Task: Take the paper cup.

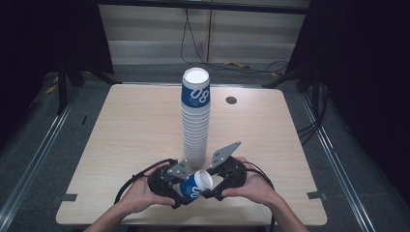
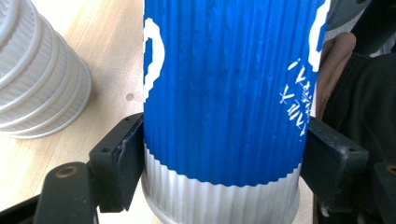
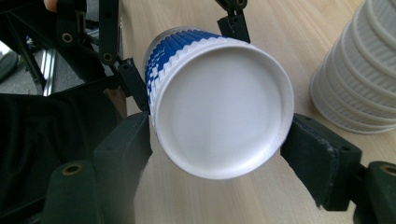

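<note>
A cup (image 2: 223, 116) is clamped between the left gripper (image 1: 170, 186) jaws near its base, while its rim sits between the right gripper (image 1: 218, 181) jaws, which touch it. If squeezed harder, the rim could be crushed; beyond the jaws, the stack (image 1: 195, 118) could be toppled by a stray swing.

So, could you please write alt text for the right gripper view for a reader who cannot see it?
A blue and white ribbed paper cup lies on its side, its closed white end facing the camera between the right gripper's two black fingers, which sit at its rim. The left gripper's fingers clasp its blue body behind, and a stack of white cups stands on the wooden table at right.
</note>
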